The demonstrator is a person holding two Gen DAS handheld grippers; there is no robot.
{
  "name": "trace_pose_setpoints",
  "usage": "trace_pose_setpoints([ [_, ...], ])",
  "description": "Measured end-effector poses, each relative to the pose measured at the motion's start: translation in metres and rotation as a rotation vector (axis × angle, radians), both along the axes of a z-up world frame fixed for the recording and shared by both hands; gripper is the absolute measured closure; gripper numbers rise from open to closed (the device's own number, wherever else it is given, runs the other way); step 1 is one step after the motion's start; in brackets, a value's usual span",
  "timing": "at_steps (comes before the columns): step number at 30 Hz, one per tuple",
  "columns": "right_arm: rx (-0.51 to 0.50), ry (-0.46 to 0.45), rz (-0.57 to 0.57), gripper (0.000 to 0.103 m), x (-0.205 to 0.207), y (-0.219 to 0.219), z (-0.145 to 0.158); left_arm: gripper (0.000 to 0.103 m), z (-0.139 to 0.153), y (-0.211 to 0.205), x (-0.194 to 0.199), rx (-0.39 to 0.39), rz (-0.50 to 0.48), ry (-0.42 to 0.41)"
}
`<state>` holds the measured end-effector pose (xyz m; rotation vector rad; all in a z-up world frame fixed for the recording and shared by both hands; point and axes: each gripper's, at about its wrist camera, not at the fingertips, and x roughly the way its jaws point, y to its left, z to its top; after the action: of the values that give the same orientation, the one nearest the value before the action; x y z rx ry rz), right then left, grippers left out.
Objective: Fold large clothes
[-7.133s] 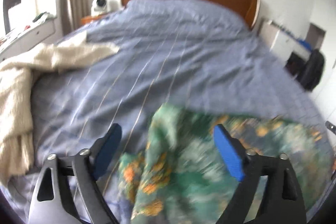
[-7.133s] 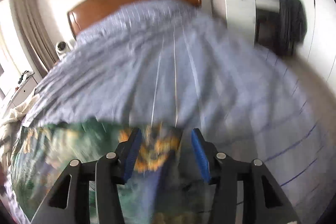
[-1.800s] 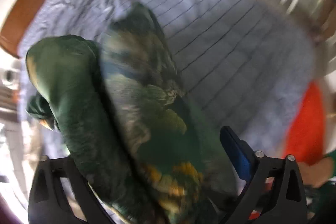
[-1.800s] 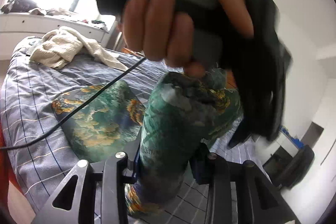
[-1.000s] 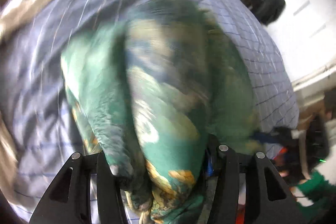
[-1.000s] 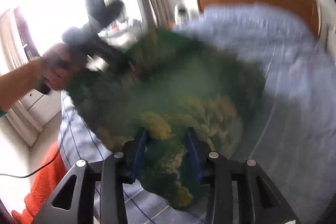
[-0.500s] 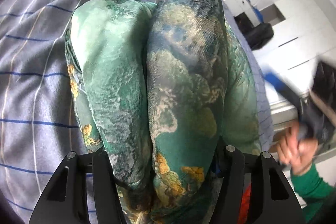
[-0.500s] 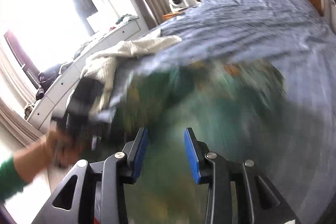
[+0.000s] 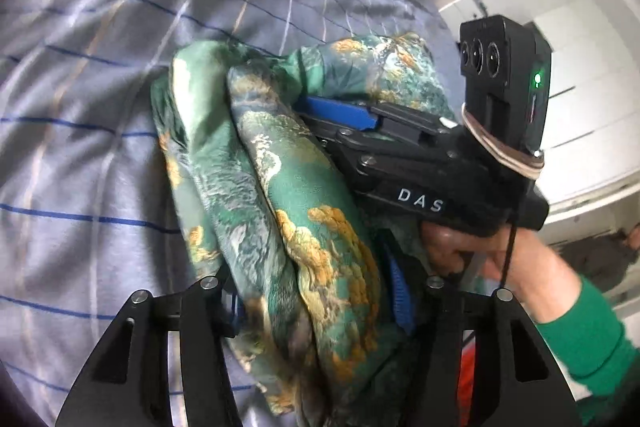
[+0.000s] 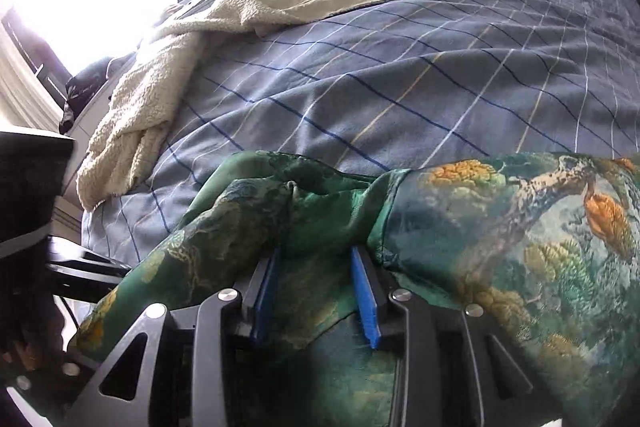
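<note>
Green printed garment (image 9: 280,195) is bunched into a thick multi-layer bundle on the bed (image 9: 100,47), not flat yet. Left hand-held gripper (image 9: 316,303) closing, clamped around the bundle; right hand-held gripper (image 10: 316,291) pinches a fold. Flattening and squaring remain.

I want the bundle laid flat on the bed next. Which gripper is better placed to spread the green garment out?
Probably the right gripper: it reaches into the green garment near its loose far folds. The left gripper, its jaws closing, has the thick bunched end between its fingers and looks better placed to anchor it.
</note>
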<state>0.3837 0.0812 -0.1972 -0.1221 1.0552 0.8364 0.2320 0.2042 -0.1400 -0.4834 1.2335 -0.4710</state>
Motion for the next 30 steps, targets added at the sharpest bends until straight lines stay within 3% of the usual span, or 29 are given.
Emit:
trace_pose_setpoints([
  [6,-0.008,-0.007,-0.038,0.066,-0.009,-0.007,0.026,0.051,-0.019,0.017,-0.003,-0.029,0.027,0.014],
  [8,0.034,-0.013,-0.043,0.065,-0.03,-0.03,0.053,0.051,-0.017,0.02,-0.008,-0.026,0.031,0.007],
  [10,0.073,-0.051,-0.031,0.065,-0.063,-0.064,0.075,0.051,-0.018,0.021,-0.009,-0.023,0.032,0.002],
  [13,0.032,-0.134,-0.031,0.065,-0.123,-0.119,0.09,0.051,-0.018,0.02,-0.009,-0.022,0.033,-0.004],
  [18,-0.084,-0.159,-0.075,0.065,-0.198,-0.169,0.074,0.05,-0.019,0.018,-0.01,-0.03,0.036,-0.003],
  [21,-0.111,-0.1,-0.171,0.064,-0.193,-0.177,0.053,0.05,-0.017,0.013,-0.01,0.004,0.028,-0.011],
  [22,-0.121,-0.066,-0.197,0.057,-0.185,-0.177,0.045,0.05,-0.017,0.012,-0.01,0.01,0.028,-0.013],
  [25,-0.12,-0.011,-0.213,0.052,-0.171,-0.177,0.023,0.049,-0.022,0.012,-0.009,-0.004,0.038,-0.011],
  [30,-0.104,-0.005,-0.204,0.051,-0.172,-0.183,0.046,0.049,-0.017,0.015,-0.011,-0.018,0.047,-0.014],
])
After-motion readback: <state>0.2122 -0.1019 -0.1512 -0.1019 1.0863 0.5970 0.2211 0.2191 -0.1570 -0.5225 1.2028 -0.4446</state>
